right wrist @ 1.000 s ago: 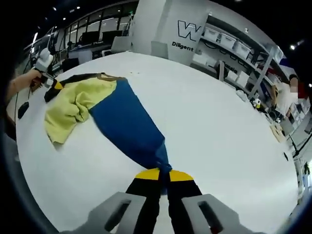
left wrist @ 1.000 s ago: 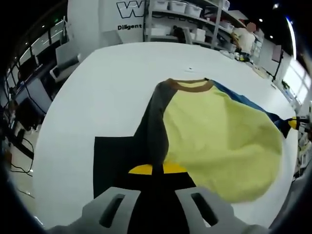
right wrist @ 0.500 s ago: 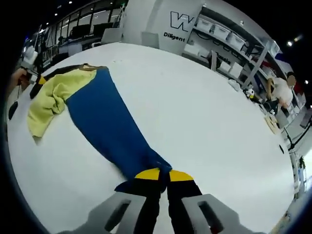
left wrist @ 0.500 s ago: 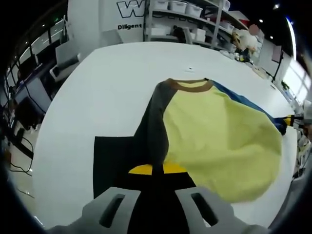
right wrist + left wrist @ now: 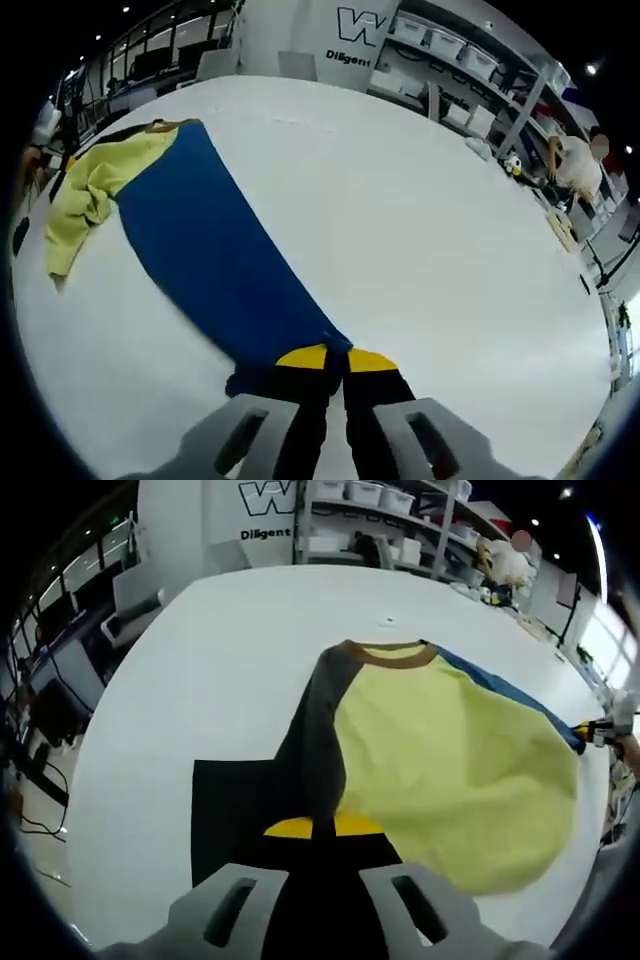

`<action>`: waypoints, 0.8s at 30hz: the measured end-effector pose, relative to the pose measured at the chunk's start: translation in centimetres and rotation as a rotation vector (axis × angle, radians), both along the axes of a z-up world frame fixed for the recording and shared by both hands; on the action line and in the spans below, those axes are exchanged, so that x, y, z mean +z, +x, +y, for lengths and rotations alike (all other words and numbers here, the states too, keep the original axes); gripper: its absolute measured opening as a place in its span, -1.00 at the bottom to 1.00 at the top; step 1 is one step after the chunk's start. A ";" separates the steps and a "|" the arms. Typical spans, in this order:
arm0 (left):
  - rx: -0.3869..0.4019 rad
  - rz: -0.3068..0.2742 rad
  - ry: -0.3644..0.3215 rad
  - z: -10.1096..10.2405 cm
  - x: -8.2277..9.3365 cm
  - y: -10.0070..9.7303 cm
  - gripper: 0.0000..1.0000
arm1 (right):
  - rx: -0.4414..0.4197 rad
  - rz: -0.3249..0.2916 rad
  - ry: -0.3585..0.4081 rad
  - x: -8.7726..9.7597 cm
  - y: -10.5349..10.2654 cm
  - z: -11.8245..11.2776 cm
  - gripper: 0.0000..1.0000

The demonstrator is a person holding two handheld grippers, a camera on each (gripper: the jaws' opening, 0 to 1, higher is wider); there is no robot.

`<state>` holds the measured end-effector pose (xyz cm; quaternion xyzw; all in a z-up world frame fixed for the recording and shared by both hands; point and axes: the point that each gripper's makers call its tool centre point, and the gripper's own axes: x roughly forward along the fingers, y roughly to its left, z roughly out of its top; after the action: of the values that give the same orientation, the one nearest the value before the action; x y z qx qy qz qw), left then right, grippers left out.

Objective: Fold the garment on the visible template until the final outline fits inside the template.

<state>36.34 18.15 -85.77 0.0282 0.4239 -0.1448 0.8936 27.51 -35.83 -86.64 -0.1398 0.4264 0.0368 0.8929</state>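
A shirt lies on the white table [image 5: 230,650], with a yellow body [image 5: 450,760], a brown collar [image 5: 395,657], a dark grey sleeve [image 5: 320,740] and a blue sleeve [image 5: 500,685]. The grey sleeve runs down over a black template [image 5: 235,810], where my left gripper [image 5: 322,828] is shut on its cuff. In the right gripper view the blue sleeve [image 5: 210,250] stretches flat from the bunched yellow body [image 5: 95,185] to my right gripper [image 5: 327,358], shut on its cuff. The right gripper [image 5: 600,730] also shows at the far right of the left gripper view.
Shelves with white bins [image 5: 380,520] and a wall sign stand beyond the table's far edge. Chairs and desks [image 5: 130,605] are off the left side. A person [image 5: 575,160] stands by benches at the back right. Bare table spreads right of the blue sleeve [image 5: 450,250].
My right gripper has drawn the blue sleeve outward, away from the body, so it now lies longer and flatter. My left gripper and the grey sleeve have stayed still.
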 end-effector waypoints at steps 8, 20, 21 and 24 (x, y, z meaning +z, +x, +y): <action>-0.002 0.000 0.000 0.0 0.0 -0.1 -0.98 | -0.020 -0.031 -0.016 0.0 1.2 -1.3 -1.00; -0.013 -0.003 0.005 0.1 0.0 -0.1 -0.98 | -0.079 -0.073 -0.029 0.1 3.4 -4.0 -1.00; -0.012 -0.003 0.004 0.2 0.0 -0.1 -0.98 | -0.088 -0.077 -0.022 0.1 3.6 -4.1 -1.00; -0.010 -0.004 0.005 0.2 0.0 -0.1 -0.98 | -0.095 -0.074 -0.025 0.1 3.8 -4.4 -1.00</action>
<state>36.27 18.33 -85.72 0.0327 0.4225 -0.1484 0.8935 31.29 -40.24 -86.53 -0.1318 0.3998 -0.0160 0.9070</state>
